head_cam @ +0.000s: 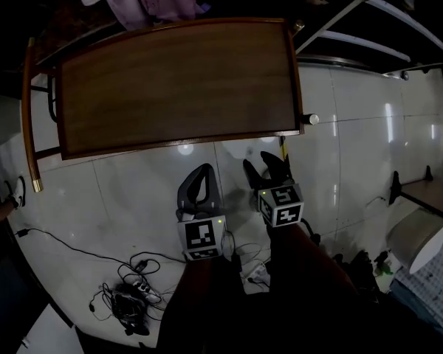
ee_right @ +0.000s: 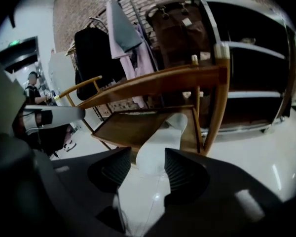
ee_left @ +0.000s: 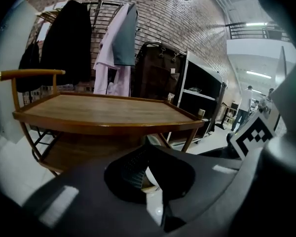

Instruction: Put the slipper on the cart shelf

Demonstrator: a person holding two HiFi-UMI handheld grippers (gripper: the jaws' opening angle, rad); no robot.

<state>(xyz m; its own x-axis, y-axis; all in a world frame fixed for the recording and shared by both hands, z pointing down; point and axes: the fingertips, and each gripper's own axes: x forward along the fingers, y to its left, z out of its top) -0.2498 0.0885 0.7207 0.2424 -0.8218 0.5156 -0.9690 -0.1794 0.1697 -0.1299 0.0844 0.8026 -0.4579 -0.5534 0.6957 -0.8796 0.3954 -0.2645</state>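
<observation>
The wooden cart (head_cam: 177,87) stands just ahead of both grippers, its top bare. In the right gripper view a white slipper (ee_right: 163,142) fills the gap between the pads of my right gripper (ee_right: 148,164). The slipper's far end reaches over the cart's lower shelf (ee_right: 123,127); whether it rests there I cannot tell. The head view shows that gripper (head_cam: 266,169) at the cart's front right corner, with the slipper hidden. My left gripper (head_cam: 201,174) hangs beside it, fingertips together and holding nothing. In its own view the left gripper (ee_left: 148,149) points at the cart's front edge (ee_left: 98,127).
A tangle of cables with a power strip (head_cam: 133,293) lies on the white tiled floor at the lower left. Coats hang on a rack (ee_left: 74,43) behind the cart, and black shelving (ee_left: 202,102) stands to its right. A white bin (head_cam: 417,238) sits at the far right.
</observation>
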